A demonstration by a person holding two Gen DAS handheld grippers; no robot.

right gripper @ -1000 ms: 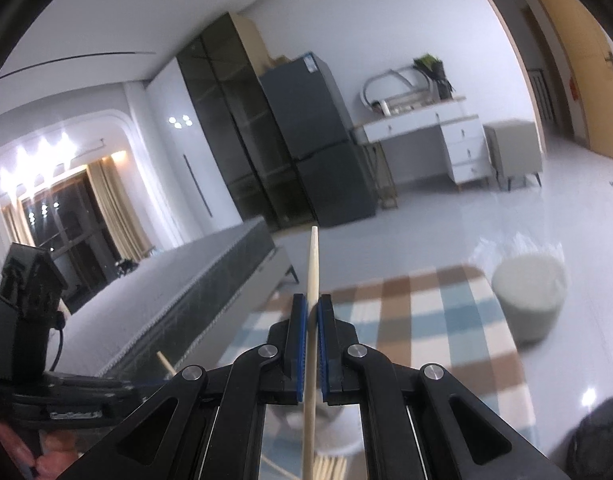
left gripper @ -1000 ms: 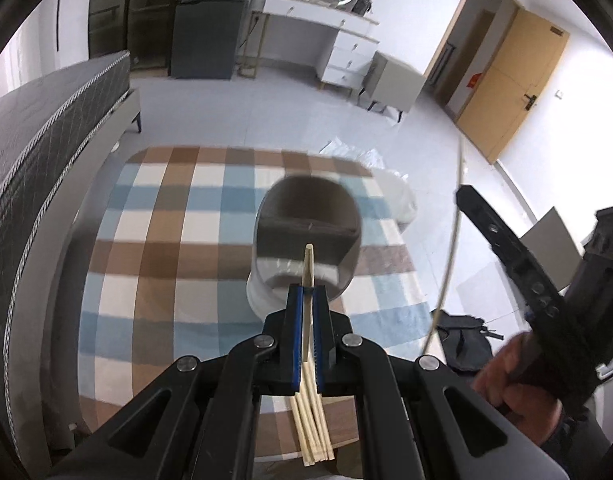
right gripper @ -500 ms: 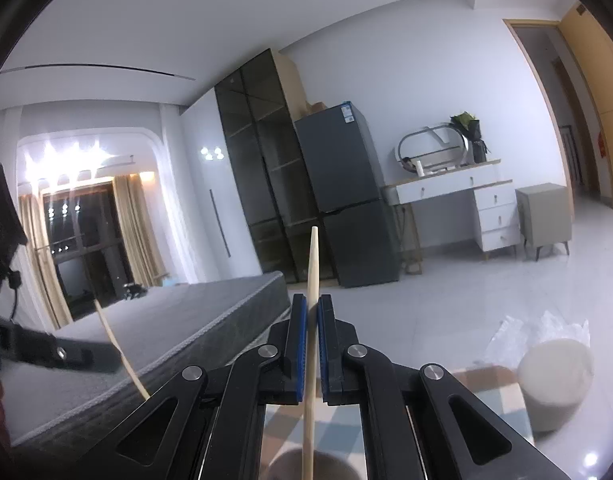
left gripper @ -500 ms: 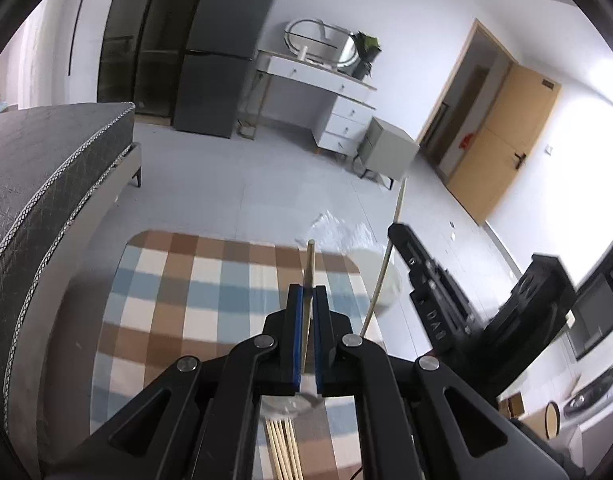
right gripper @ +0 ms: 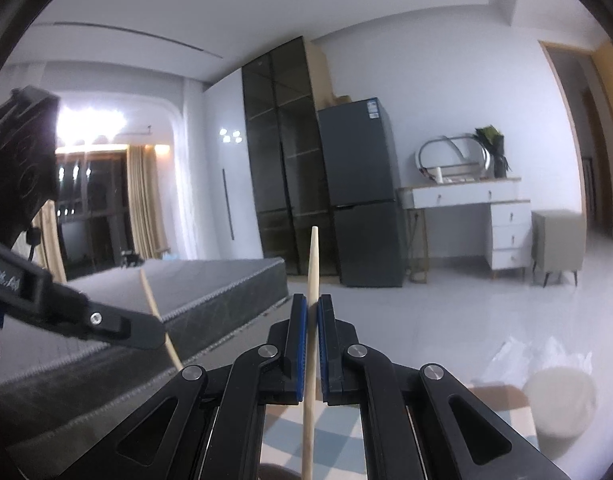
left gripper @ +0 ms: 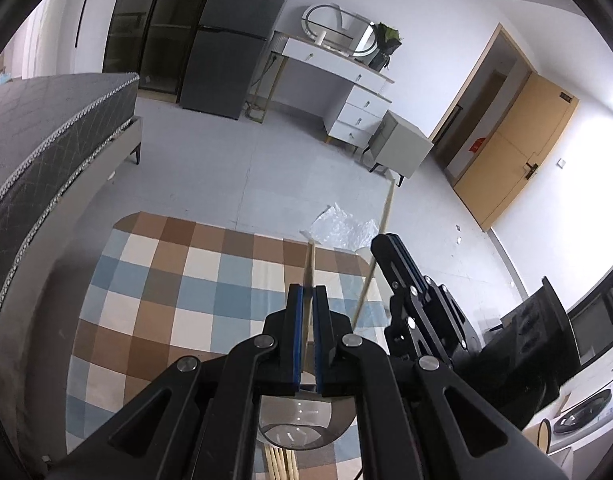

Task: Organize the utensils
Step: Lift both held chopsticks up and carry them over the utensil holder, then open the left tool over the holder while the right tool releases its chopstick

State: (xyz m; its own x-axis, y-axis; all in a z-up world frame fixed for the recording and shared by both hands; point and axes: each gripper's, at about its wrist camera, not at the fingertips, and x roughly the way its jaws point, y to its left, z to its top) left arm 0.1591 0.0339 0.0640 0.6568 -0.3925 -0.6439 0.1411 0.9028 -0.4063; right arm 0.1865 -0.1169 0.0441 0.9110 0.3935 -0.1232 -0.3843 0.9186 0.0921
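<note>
In the left wrist view my left gripper [left gripper: 307, 293] is shut on a pale wooden chopstick [left gripper: 309, 264] that pokes out ahead of the blue pads. Below it sits a smoky glass cup [left gripper: 302, 426], with several loose chopsticks [left gripper: 280, 460] beside it at the bottom edge. My right gripper [left gripper: 386, 246] hovers close on the right, shut on a second chopstick [left gripper: 380, 240]. From the right wrist view, the right gripper [right gripper: 313, 302] clamps that chopstick [right gripper: 312, 264] upright. The left gripper [right gripper: 140, 330] and its chopstick [right gripper: 154, 300] show at the left.
A checked blue and brown rug [left gripper: 178, 288] covers the floor below. A grey bed [left gripper: 38, 152] lies left. A dark fridge [right gripper: 358, 196], a white desk [right gripper: 482, 200], a nightstand [left gripper: 400, 148], a round white stool [right gripper: 560, 400] and crumpled plastic [left gripper: 342, 228] stand beyond. A wooden door [left gripper: 514, 148] is right.
Both grippers have tilted upward, each keeping its chopstick. In the left wrist view the cup slid from the middle to the bottom edge. The right gripper came closer beside the left one.
</note>
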